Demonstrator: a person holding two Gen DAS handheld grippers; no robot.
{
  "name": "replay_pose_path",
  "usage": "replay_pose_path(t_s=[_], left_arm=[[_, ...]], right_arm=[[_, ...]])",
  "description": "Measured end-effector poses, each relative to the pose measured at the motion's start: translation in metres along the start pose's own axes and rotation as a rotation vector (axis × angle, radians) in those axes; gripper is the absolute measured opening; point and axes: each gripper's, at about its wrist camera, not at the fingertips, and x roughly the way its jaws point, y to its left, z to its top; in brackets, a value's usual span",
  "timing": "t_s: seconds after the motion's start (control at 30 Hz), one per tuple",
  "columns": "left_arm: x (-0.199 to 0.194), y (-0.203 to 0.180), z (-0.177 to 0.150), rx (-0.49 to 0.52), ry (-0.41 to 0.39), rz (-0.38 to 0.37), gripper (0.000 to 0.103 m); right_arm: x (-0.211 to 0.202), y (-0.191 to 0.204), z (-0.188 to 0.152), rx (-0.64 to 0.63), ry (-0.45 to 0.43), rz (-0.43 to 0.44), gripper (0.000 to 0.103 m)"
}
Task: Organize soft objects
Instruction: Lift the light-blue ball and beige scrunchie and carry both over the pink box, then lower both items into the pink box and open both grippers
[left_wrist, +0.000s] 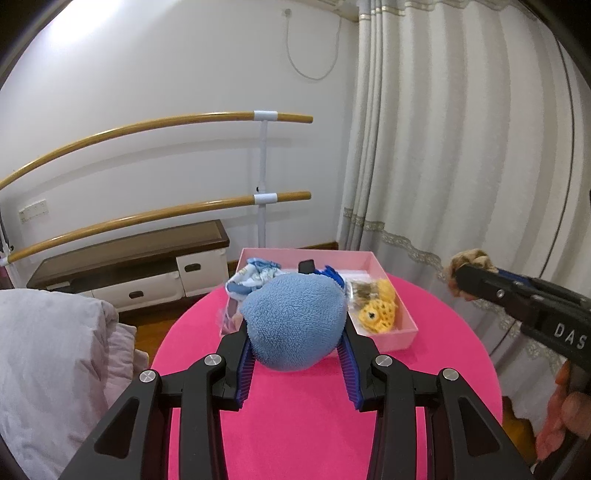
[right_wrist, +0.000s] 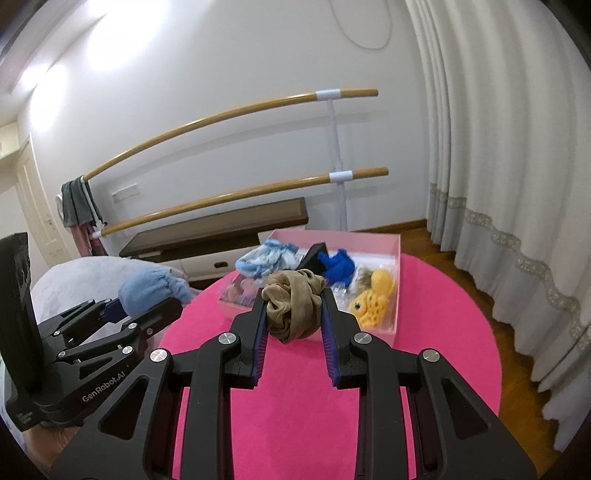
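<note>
Currently both grippers carry a load above the pink round table (right_wrist: 443, 295). The left gripper (left_wrist: 295, 332) pinches a blue fleece bundle (left_wrist: 295, 321); the right gripper (right_wrist: 293, 314) pinches a tan crumpled cloth (right_wrist: 293, 302). The pink box (right_wrist: 391, 273) stands at the table's far edge, already holding a yellow crocheted toy (right_wrist: 373, 299) and other soft items. Judged step: transport to the box. Next, position each load over free box space before releasing.

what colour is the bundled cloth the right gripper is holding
Tan-brown, a dull beige. The bundled cloth shows best in the right wrist view, pinched between the jaws.
</note>
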Motion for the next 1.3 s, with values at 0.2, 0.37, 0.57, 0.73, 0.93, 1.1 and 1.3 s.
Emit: replay_pose_path(t_s=[0.2,0.37,0.57,0.73,0.93,1.1,1.3], left_arm=[[0.054,0.010,0.034,-0.006,0.028,-0.017,0.037],[0.109,0.020,0.067,-0.008,0.055,-0.024,0.037],[0.183,0.022,0.103,-0.014,0.098,-0.038,0.037],[0.245,0.022,0.128,-0.017,0.135,-0.052,0.037],[0.315,0.020,0.150,-0.014,0.185,-0.062,0.037],[0.369,0.019,0.162,-0.009,0.237,-0.061,0.037],[0.408,0.014,0.171,-0.012,0.275,-0.047,0.042]], right_arm=[[0.032,-0.013,0.028,-0.006,0.021,-0.007,0.024],[0.069,-0.029,0.047,0.001,0.058,-0.006,0.024],[0.112,-0.046,0.066,0.003,0.103,-0.009,0.024],[0.148,-0.062,0.075,0.006,0.146,-0.027,0.024],[0.187,-0.079,0.077,0.022,0.207,-0.036,0.024],[0.214,-0.091,0.075,0.033,0.252,-0.042,0.024],[0.236,-0.102,0.072,0.049,0.290,-0.047,0.027]])
